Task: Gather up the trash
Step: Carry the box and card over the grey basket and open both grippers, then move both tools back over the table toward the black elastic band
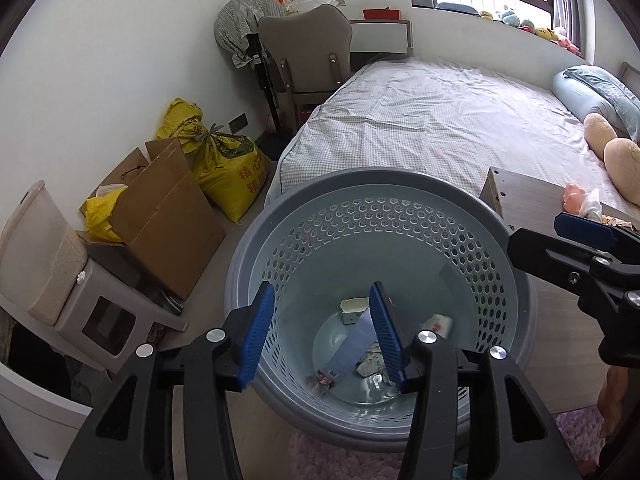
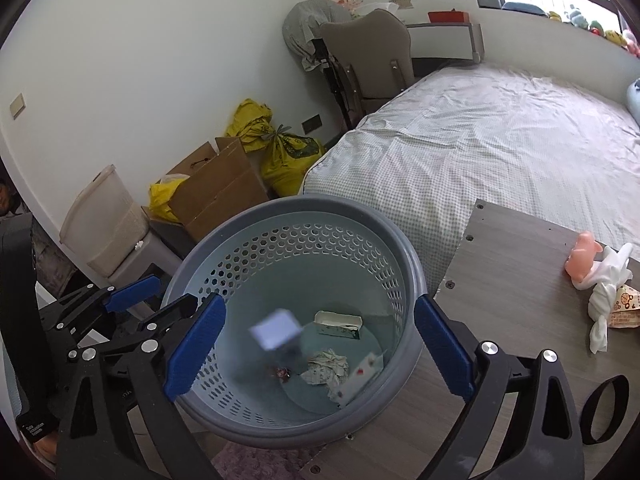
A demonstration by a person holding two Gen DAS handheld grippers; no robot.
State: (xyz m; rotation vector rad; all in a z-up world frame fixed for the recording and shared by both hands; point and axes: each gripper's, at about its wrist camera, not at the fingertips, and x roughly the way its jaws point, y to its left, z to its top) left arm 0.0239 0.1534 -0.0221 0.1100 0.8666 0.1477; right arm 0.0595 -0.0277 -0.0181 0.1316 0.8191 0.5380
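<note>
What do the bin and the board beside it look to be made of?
Bin: moulded plastic, grey-blue with a soft sheen, judging by its smooth rim and the regular hexagonal holes in its wall. Board: probably laminated wood-grain panel, matt grey-brown, with visible screw heads.

Both the left gripper [image 1: 322, 334] and right gripper [image 2: 318, 344] share black frames, ribbed blue fingers [image 1: 256, 336] (silver screws at the joints).

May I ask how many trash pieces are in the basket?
5: small box, crumpled paper, card packet and tiny wrapper on the bottom; blurred pale piece above them. Others may be hidden.
</note>
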